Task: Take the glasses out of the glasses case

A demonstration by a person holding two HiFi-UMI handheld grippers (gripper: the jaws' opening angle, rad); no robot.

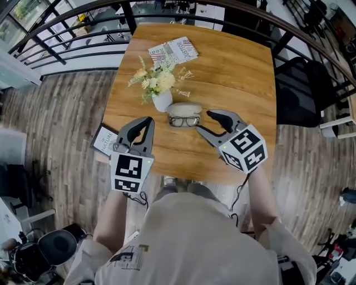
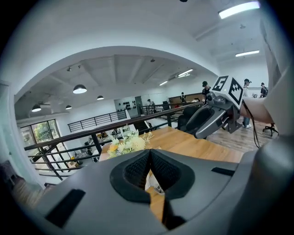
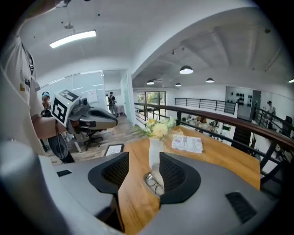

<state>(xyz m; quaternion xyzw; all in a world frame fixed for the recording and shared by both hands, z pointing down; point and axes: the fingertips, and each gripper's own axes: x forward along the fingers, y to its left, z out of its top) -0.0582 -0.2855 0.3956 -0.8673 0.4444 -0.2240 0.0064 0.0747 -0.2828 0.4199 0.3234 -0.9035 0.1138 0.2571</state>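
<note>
Open-plan office, upper gallery level. Black railing along the edge, pendant lamps, ceiling light strip, black office chair, wooden bench, plank flooring, people standing far off.

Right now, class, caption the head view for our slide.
Shut left gripper and open right gripper flank glasses by a pale case near a flower vase on a wooden table.

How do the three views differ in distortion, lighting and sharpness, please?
Head view: mild barrel bend, evenly lit, glasses sharp. Left gripper view: heavy fisheye, black corners, ceiling light blown out. Right gripper view: same fisheye; glasses clear beyond the right claw.
</note>
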